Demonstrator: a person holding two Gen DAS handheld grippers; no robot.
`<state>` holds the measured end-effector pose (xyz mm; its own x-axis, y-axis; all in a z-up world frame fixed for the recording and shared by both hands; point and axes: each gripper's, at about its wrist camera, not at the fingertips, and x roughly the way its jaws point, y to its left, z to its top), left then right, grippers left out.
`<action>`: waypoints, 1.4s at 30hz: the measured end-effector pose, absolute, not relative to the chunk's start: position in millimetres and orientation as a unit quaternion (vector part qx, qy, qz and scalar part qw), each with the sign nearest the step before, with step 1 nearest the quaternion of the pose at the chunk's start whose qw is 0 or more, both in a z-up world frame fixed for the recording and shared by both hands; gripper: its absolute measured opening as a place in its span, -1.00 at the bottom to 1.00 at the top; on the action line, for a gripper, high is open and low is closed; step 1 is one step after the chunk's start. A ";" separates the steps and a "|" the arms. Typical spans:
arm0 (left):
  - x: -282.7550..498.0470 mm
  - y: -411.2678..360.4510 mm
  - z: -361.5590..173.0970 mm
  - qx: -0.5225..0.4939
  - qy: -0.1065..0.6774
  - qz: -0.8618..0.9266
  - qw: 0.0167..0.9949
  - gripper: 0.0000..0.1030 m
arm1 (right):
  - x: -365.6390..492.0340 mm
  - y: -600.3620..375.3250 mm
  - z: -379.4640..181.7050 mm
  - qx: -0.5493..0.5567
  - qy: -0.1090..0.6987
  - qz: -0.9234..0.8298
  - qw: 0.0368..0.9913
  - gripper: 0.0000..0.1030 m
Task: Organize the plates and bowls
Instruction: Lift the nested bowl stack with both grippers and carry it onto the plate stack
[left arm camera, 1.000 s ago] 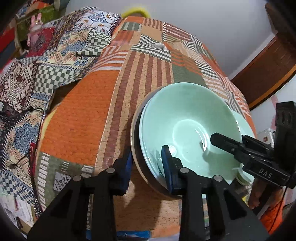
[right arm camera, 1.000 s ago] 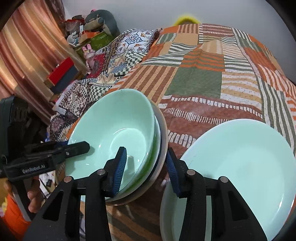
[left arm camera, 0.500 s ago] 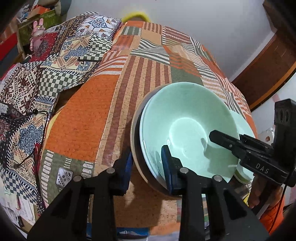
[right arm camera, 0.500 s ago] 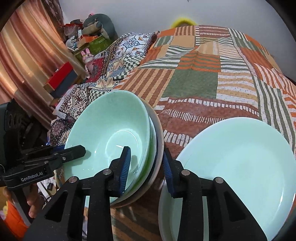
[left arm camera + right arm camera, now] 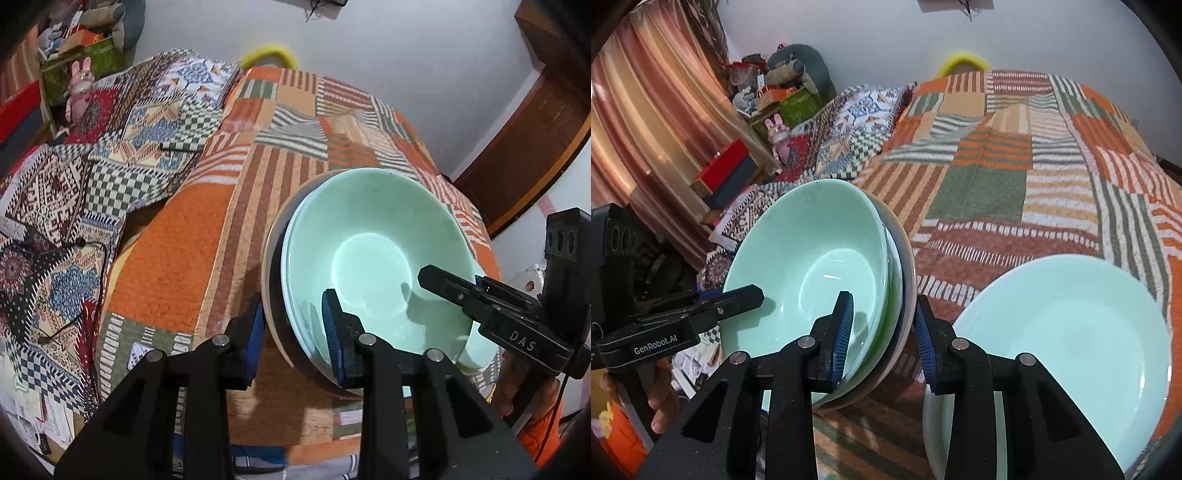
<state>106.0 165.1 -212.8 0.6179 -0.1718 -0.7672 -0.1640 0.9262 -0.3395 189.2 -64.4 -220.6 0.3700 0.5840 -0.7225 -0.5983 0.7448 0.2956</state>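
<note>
Fingers (image 5: 334,325) astride bowl stack (image 5: 373,258) (seemingly gripped)

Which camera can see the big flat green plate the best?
The right wrist view. The big flat plate fills its lower right, lying on the patchwork cloth beside the stacked bowls. In the left wrist view only a thin sliver of that plate peeks out behind the bowls.
</note>
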 end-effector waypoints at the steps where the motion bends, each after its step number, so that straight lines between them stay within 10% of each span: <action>1: 105.9 163.0 -209.3 -0.190 0.435 -0.003 0.880 -0.41 | 188.1 -68.0 -215.8 -0.006 0.427 0.357 0.831 -0.42; 42: 161.2 -11.6 -189.9 -0.079 0.464 -0.121 0.874 -0.41 | 178.1 -230.9 -204.4 0.057 0.420 0.235 0.874 -0.42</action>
<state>161.2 -11.6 -189.9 0.5398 -0.2845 -0.7923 0.1374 0.9583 -0.2505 178.1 -230.9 -204.4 0.5357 0.4593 -0.7086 -0.3634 0.8829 0.2975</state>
